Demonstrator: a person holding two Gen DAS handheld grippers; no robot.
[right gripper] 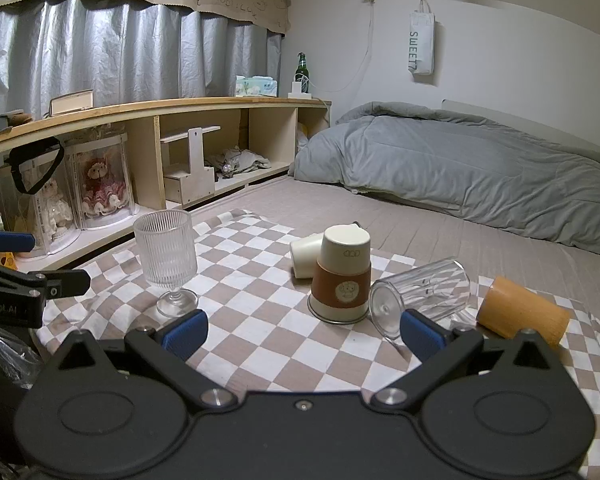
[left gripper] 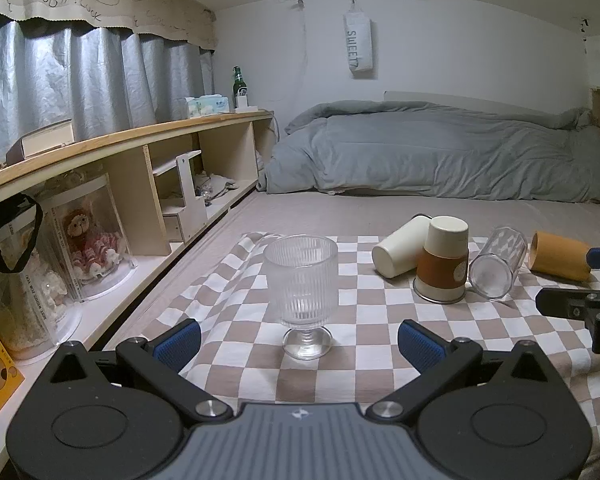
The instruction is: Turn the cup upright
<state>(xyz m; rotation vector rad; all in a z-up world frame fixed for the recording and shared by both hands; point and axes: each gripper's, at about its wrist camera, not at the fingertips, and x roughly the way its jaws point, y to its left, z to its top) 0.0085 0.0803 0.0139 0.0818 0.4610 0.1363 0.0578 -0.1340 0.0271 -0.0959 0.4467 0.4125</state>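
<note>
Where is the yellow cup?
The yellow cup lies on its side at the right end of the checkered cloth, just right of the clear tumbler.

On the checkered cloth [right gripper: 260, 280], a ribbed stemmed glass [right gripper: 166, 258] stands upright. A cream-and-brown cup [right gripper: 342, 276] sits upside down; a cream cup [right gripper: 306, 256], a clear tumbler [right gripper: 420, 294] and an orange cup [right gripper: 522, 312] lie on their sides. The right tool [right gripper: 302, 330] hovers, jaws spread, empty.

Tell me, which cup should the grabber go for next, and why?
Probably the right gripper should ease toward the clear cup. It lies on its side right by the open jaws, while the goblet already stands upright.
</note>
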